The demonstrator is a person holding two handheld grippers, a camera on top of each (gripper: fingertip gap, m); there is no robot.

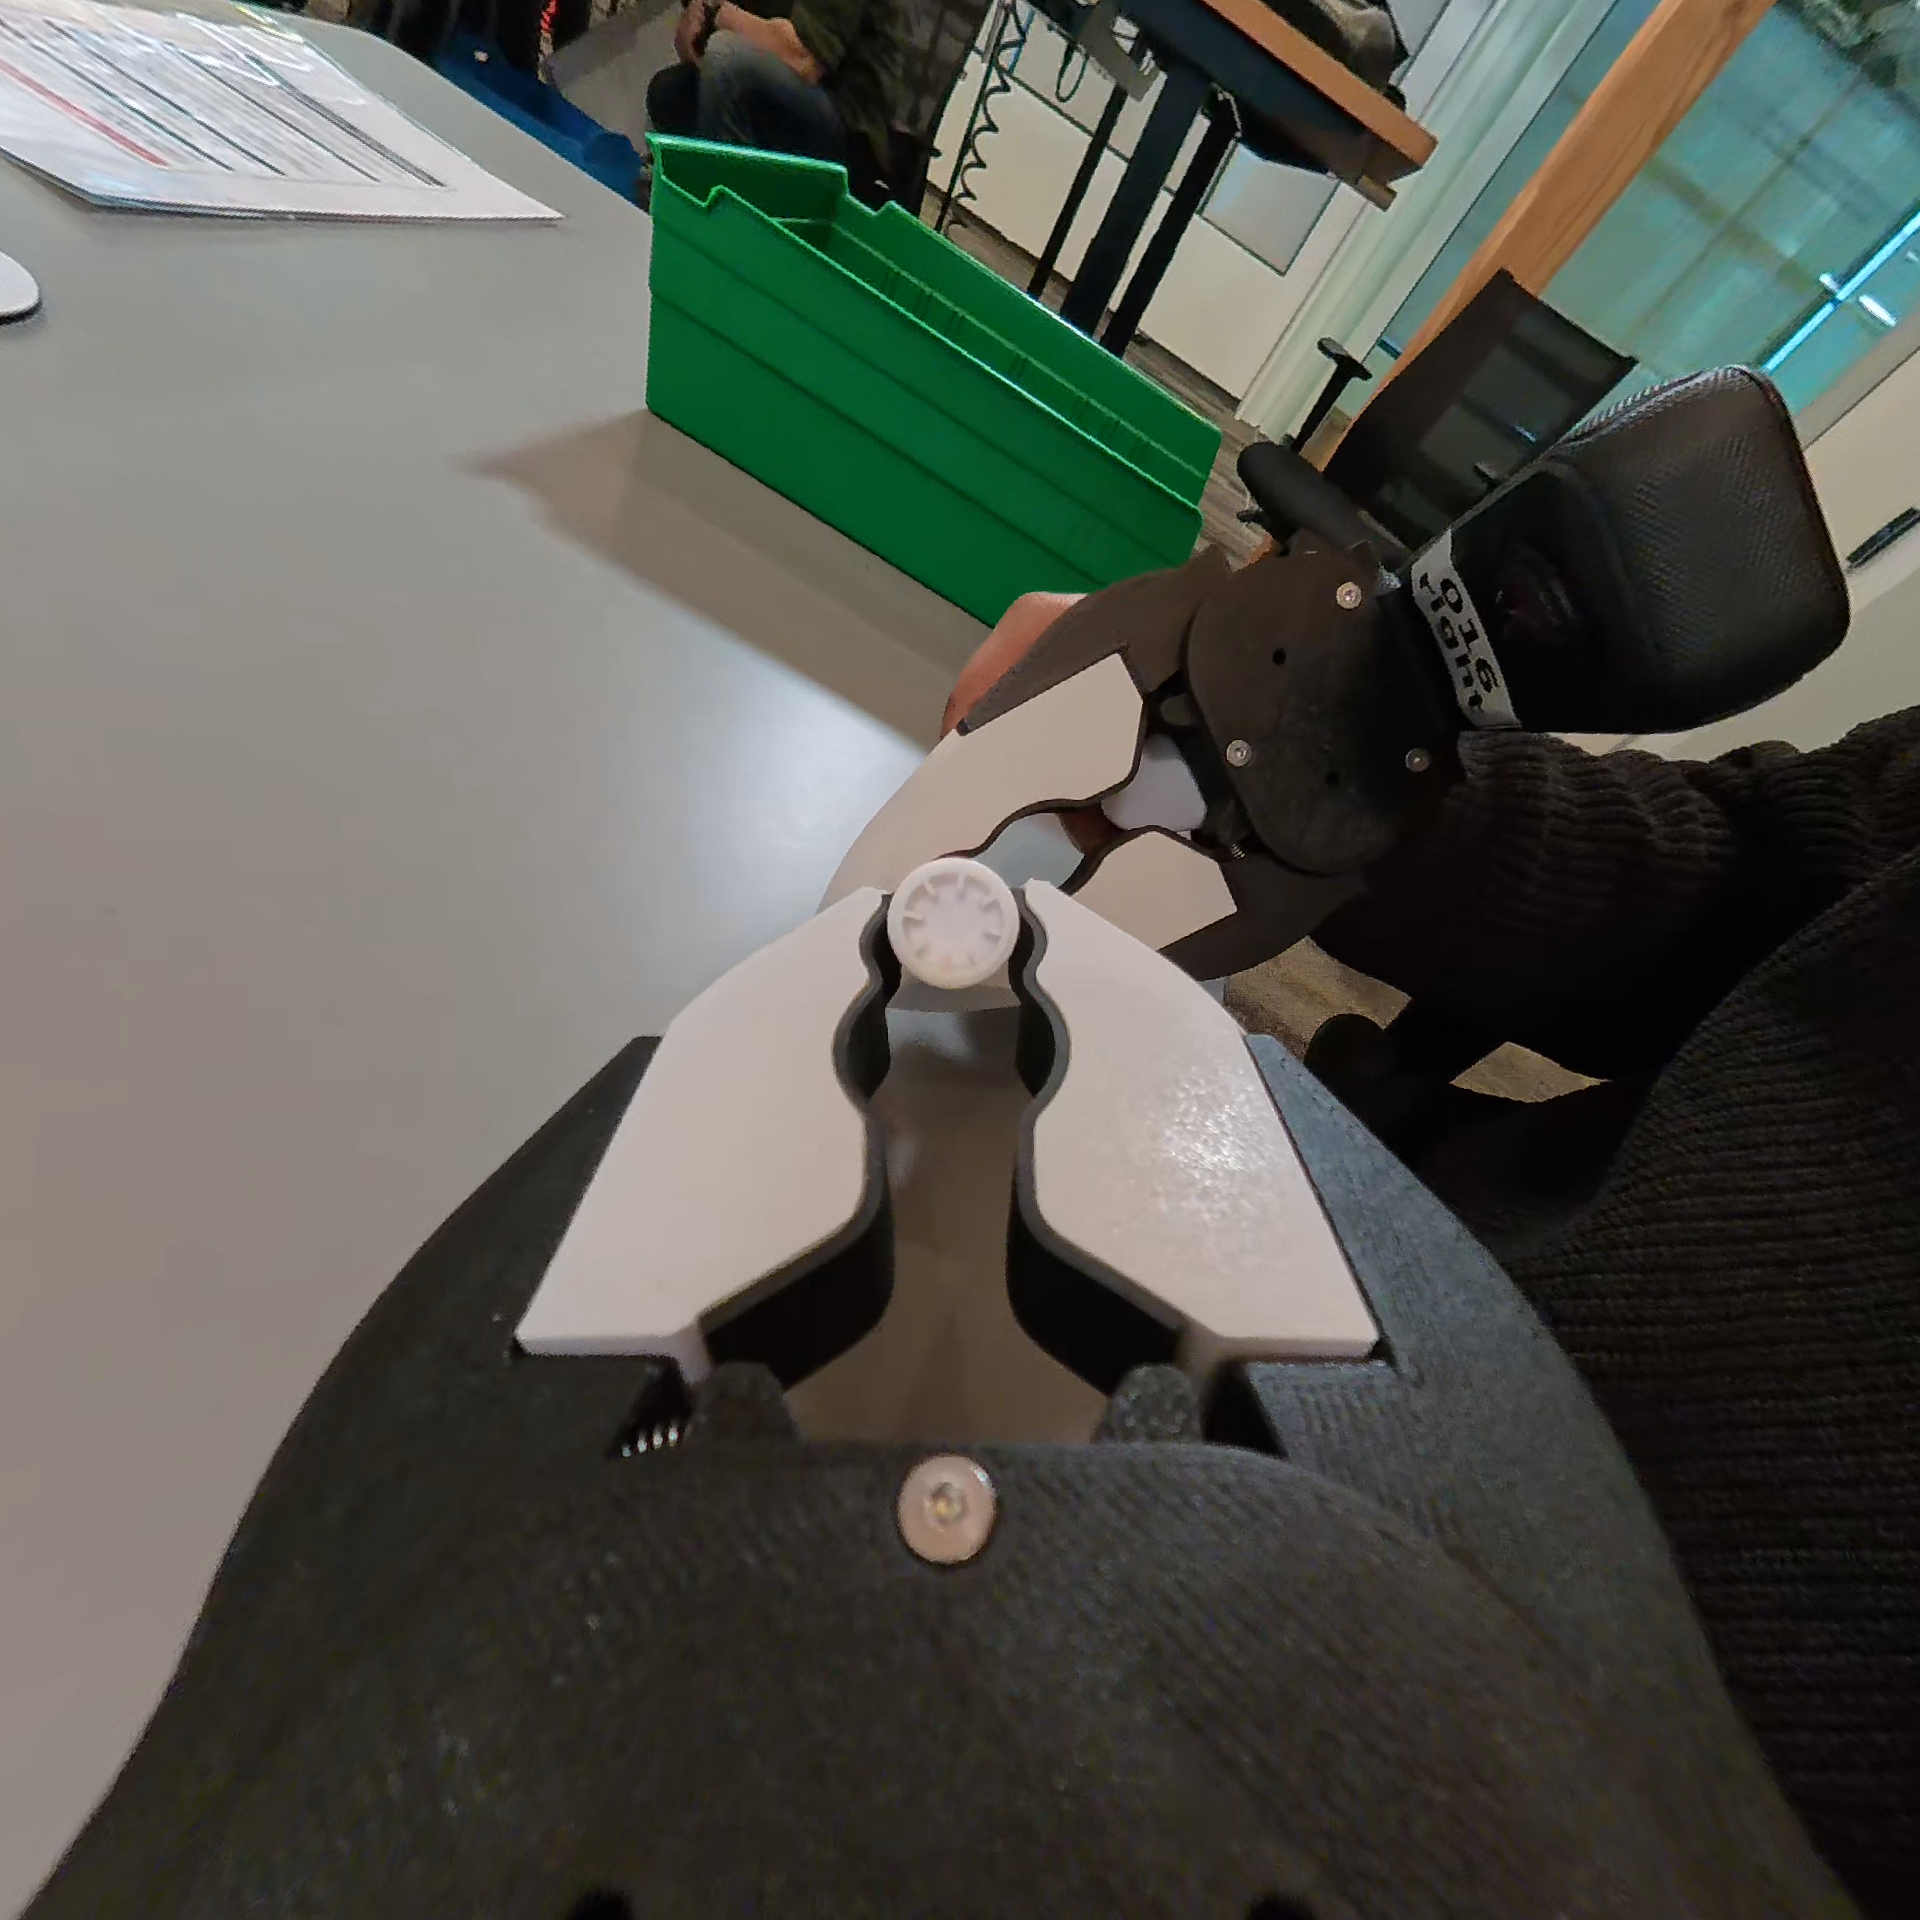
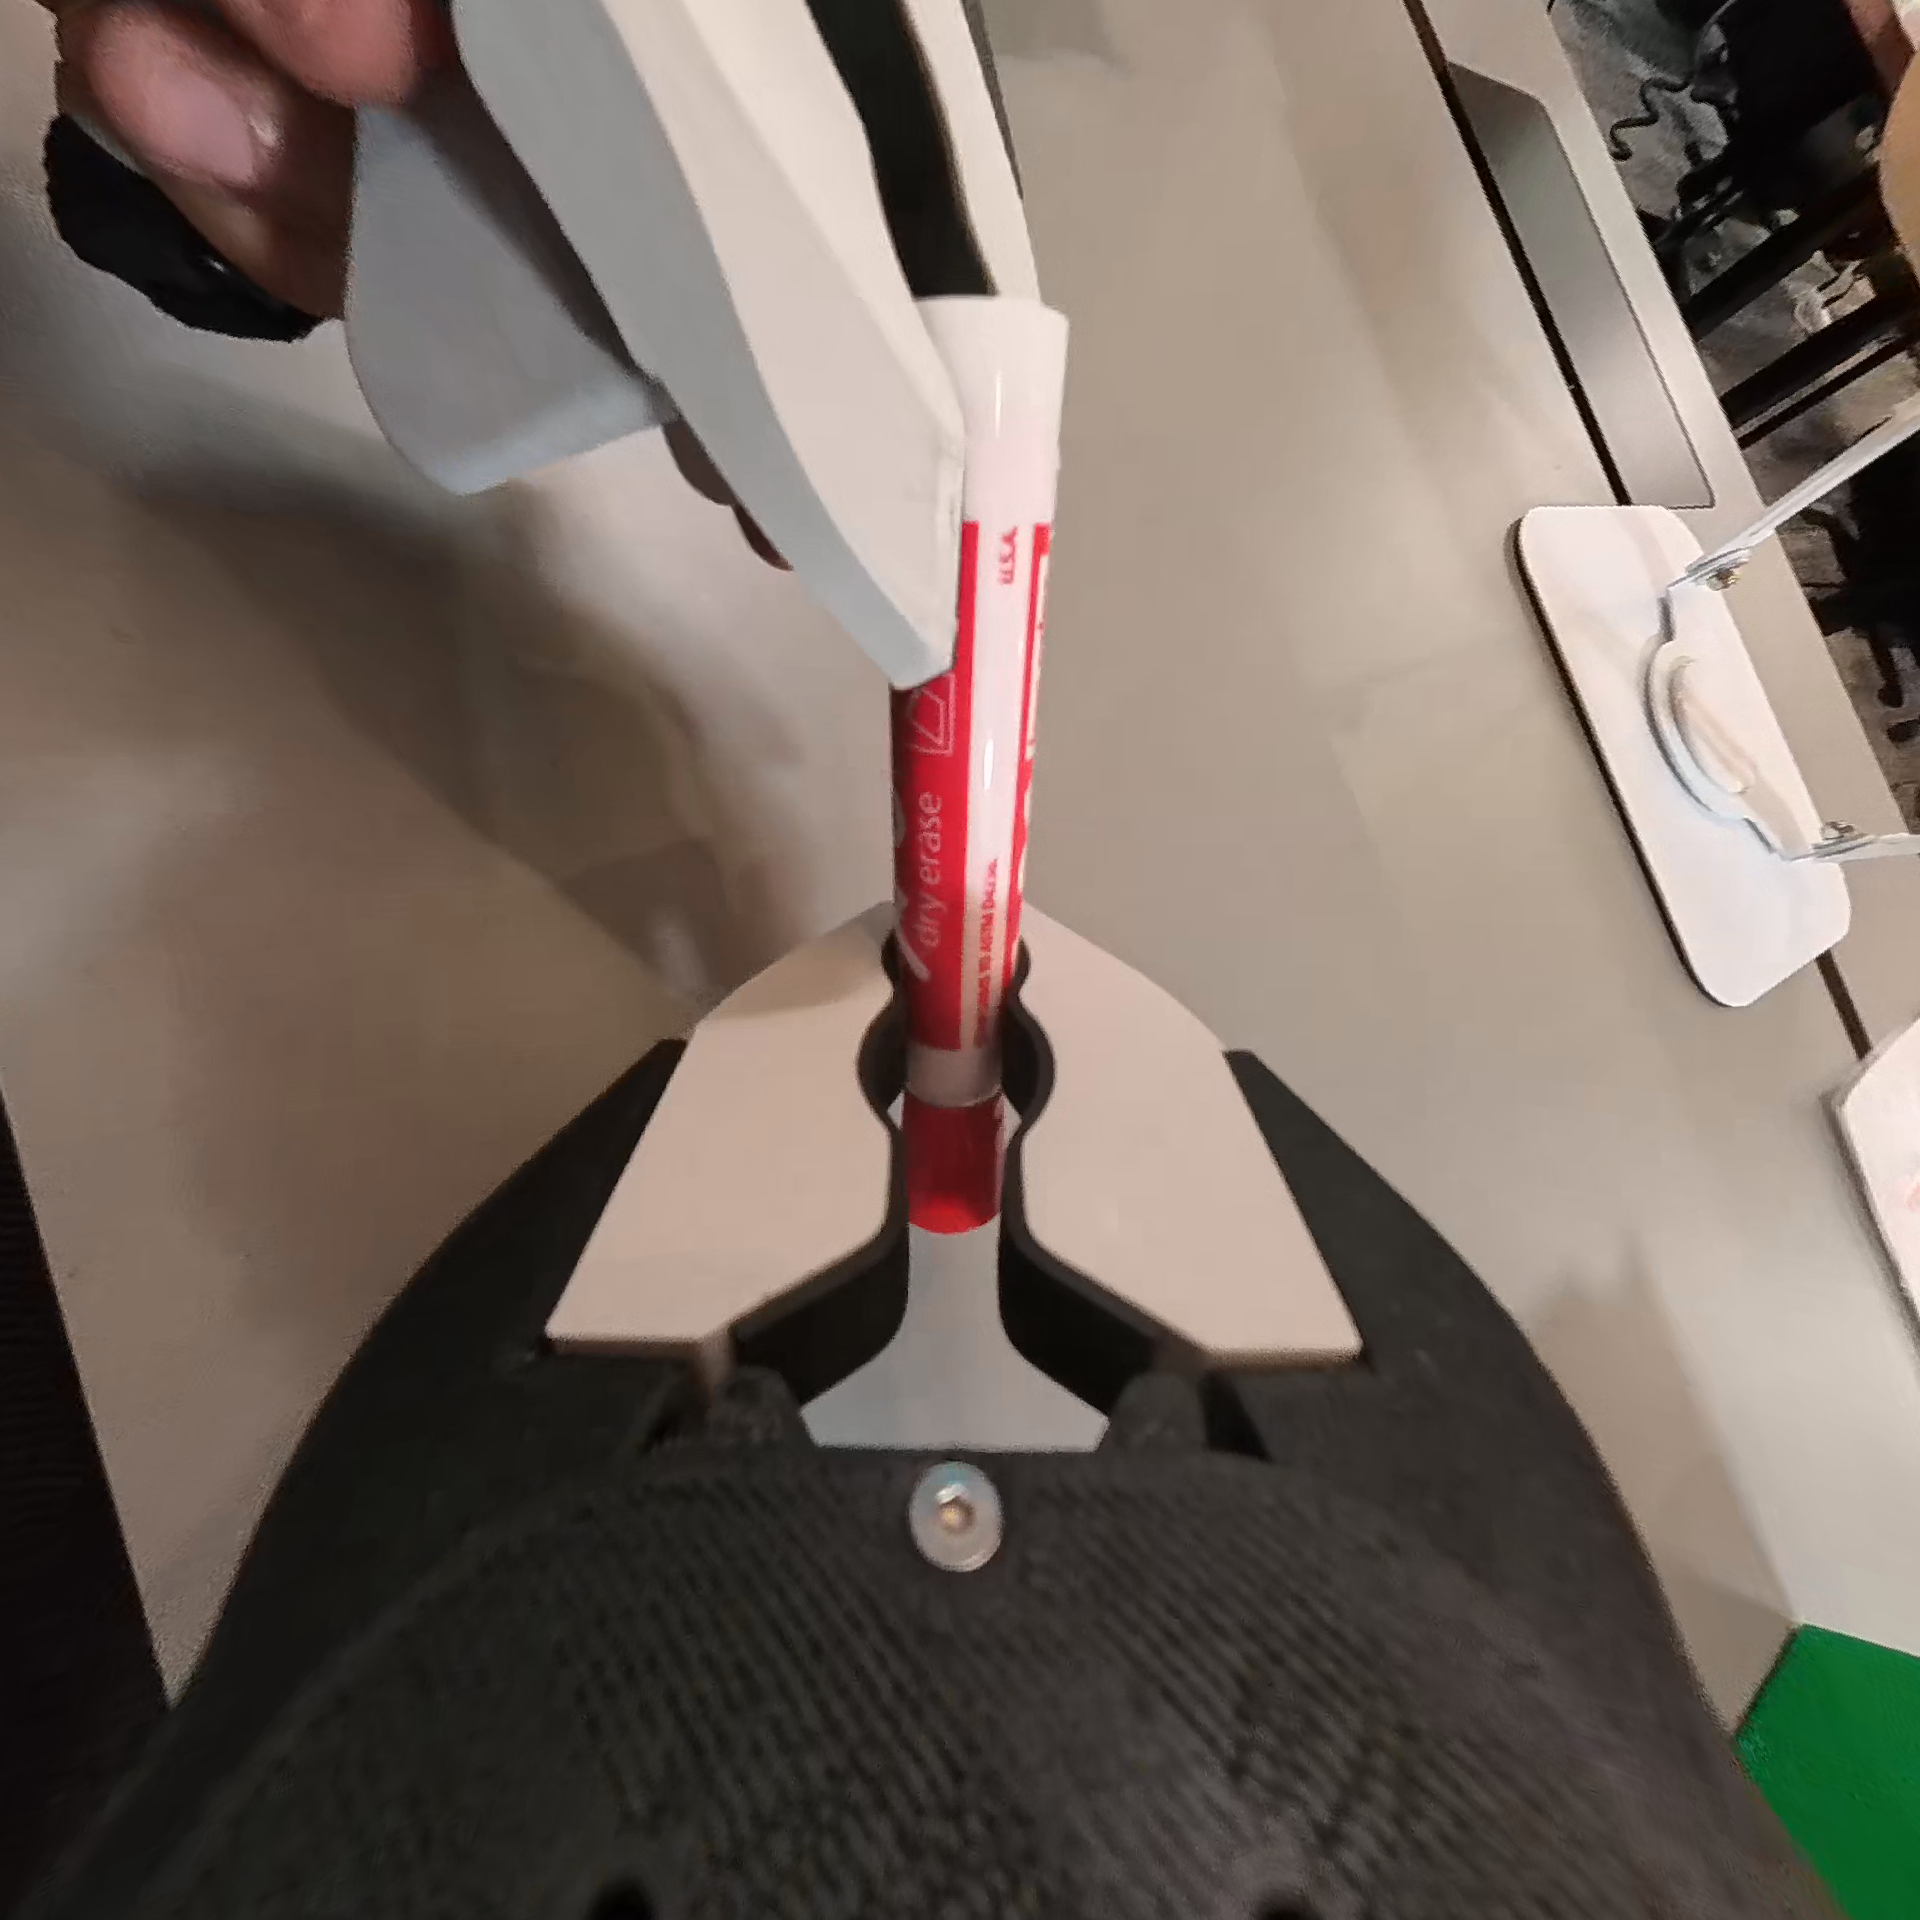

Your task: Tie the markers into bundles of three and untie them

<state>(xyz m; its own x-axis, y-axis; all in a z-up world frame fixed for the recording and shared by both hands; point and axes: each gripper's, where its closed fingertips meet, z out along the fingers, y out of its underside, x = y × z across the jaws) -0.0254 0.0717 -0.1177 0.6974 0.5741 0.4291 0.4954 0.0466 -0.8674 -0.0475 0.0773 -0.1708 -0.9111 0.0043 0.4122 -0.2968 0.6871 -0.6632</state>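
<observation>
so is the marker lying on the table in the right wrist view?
No, the red marker is off the table, clamped between the left gripper and right gripper.

Grey table (image 1: 312, 675) bore a green bin (image 1: 894, 416) at upper centre and a printed sheet (image 1: 208, 114) at upper left.

An office or lab workspace: beyond the gripper stretches a grey table (image 1: 312, 644) with a printed sheet (image 1: 239, 114) and a green bin (image 1: 894, 416); farther off stand a desk (image 1: 1247, 94), an office chair (image 1: 1475, 416) and glass partitions (image 1: 1766, 208).
</observation>
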